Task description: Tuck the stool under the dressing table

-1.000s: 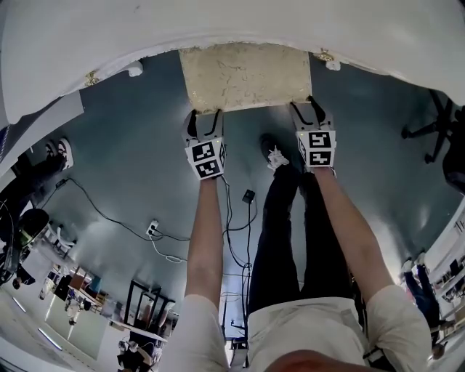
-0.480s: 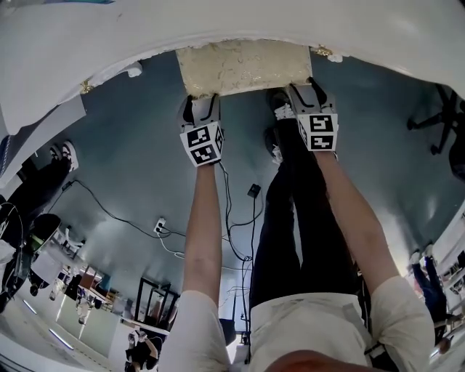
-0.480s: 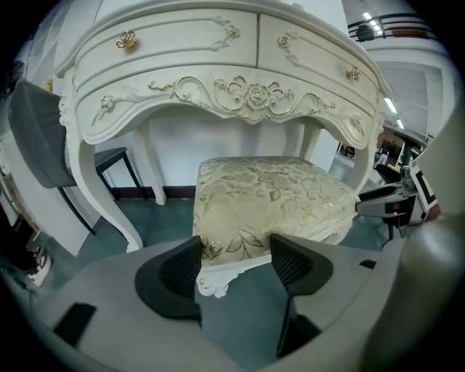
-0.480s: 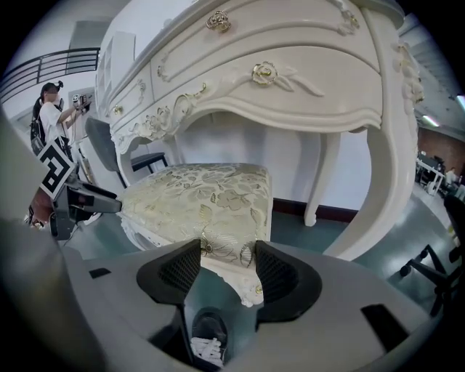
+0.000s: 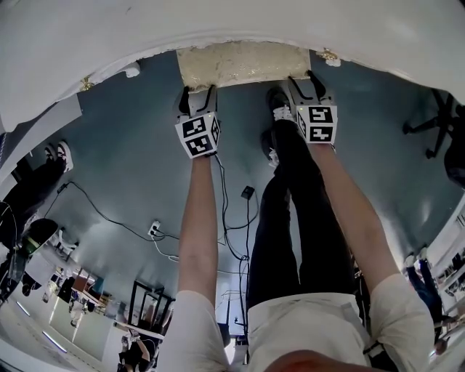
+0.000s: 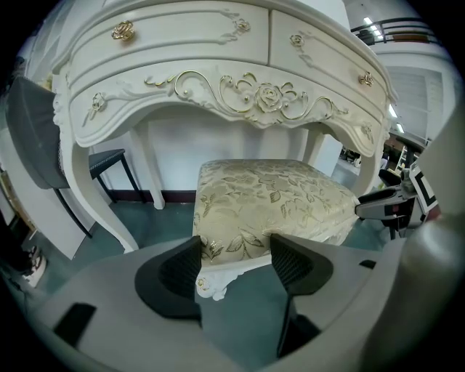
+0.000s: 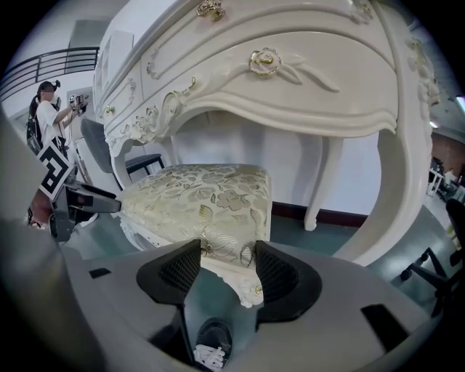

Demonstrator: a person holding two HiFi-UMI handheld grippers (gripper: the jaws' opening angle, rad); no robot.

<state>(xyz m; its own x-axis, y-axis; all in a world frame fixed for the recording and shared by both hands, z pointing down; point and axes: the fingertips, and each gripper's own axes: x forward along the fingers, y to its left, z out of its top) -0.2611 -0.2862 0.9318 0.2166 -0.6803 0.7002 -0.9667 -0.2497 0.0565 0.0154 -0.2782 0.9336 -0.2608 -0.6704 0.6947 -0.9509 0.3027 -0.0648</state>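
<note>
Left gripper [image 6: 234, 265]: jaws part-way closed onto the front left corner of the stool [image 6: 269, 200]; one pad lies against the side of the cushion, the other against its front face.
Right gripper [image 7: 227, 269]: jaws part-way closed onto the stool's front right corner, with the cushion edge and the carved white frame between the pads.
Gripper position, head view: left gripper [image 5: 197, 93] and right gripper [image 5: 301, 81] are both at the near edge of the stool [image 5: 243, 64], one at each corner, with arms stretched forward.
Stool location: in the knee space of the dressing table [image 6: 218, 80], between its curved legs and below the carved apron. From the head view, the far part of the seat is hidden under the table top [image 5: 218, 22] and a near strip projects.
Stool condition: upright, with a cream and gold floral cushion on a white carved frame.
Dressing table: white, with gilt scrollwork and gold drawer knobs [image 6: 122, 30].
Floor [image 5: 131, 160]: dark blue-grey, with loose cables [image 5: 225, 218] and a power strip [image 5: 153, 229] behind the operator.
Operator: dark trousers [image 5: 290, 218]; one shoe [image 5: 280, 102] is just beside the right gripper and near the stool.
Surroundings: an office chair [image 5: 436, 123] stands well apart at the right.
</note>
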